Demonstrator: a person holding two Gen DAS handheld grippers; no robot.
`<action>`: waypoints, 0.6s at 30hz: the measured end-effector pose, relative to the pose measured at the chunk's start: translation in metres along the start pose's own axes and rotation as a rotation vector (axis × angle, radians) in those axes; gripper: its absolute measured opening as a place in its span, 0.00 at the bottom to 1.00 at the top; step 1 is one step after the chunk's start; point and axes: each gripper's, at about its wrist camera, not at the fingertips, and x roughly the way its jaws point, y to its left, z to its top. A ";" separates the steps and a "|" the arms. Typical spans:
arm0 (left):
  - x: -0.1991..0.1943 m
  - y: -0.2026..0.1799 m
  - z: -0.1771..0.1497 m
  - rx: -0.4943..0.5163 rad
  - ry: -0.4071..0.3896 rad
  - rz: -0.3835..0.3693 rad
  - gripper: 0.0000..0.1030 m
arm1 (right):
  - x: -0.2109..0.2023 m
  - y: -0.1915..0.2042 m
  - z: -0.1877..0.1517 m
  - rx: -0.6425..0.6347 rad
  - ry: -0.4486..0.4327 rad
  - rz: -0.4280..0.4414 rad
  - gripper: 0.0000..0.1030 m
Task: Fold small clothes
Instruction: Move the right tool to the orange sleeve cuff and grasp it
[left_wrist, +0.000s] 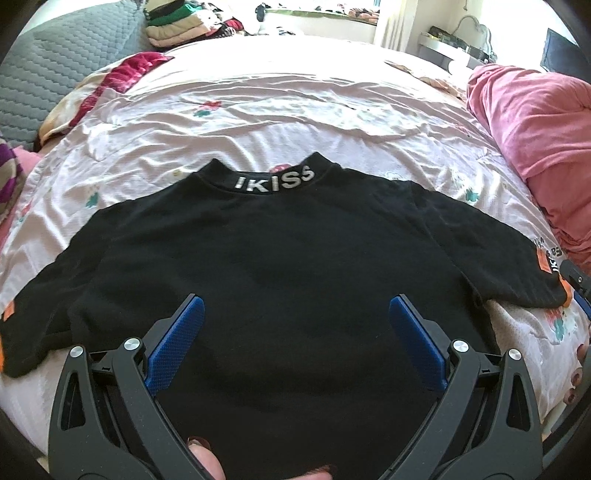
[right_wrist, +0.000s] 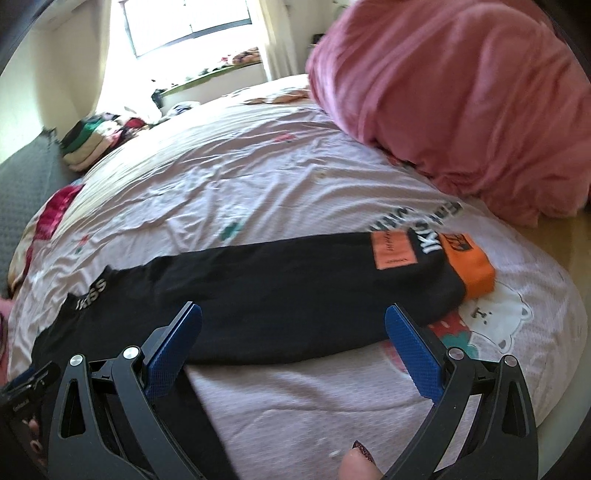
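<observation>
Lying flat across the lower middle of the left wrist view, the black shirt (left_wrist: 280, 266) is spreading both sleeves wide, collar lettering facing the far side of the bed. Nothing is folded yet, so the first fold appears to be starting. The left tool (left_wrist: 295, 314) is hovering over the shirt body with jaws spread, pinching nothing; the right tool (right_wrist: 293, 325) is hanging spread near the orange-cuffed sleeve (right_wrist: 436, 258) at centre right. Next, each tool probably needs to close on a sleeve or hem edge. The pale printed bedsheet (left_wrist: 258, 107) is wrinkling underneath; a pink blanket (right_wrist: 461, 92) is heaping at upper right, and stacked clothes (left_wrist: 177, 26) are sitting at upper left.
</observation>
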 end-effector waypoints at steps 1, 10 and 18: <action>0.002 -0.002 0.001 0.001 0.003 0.001 0.91 | 0.002 -0.006 0.000 0.012 0.000 -0.009 0.96; 0.025 -0.021 0.008 0.019 0.034 -0.015 0.91 | 0.021 -0.056 0.000 0.099 0.026 -0.094 0.96; 0.040 -0.035 0.014 0.009 0.029 -0.033 0.91 | 0.049 -0.090 0.000 0.179 0.080 -0.110 0.96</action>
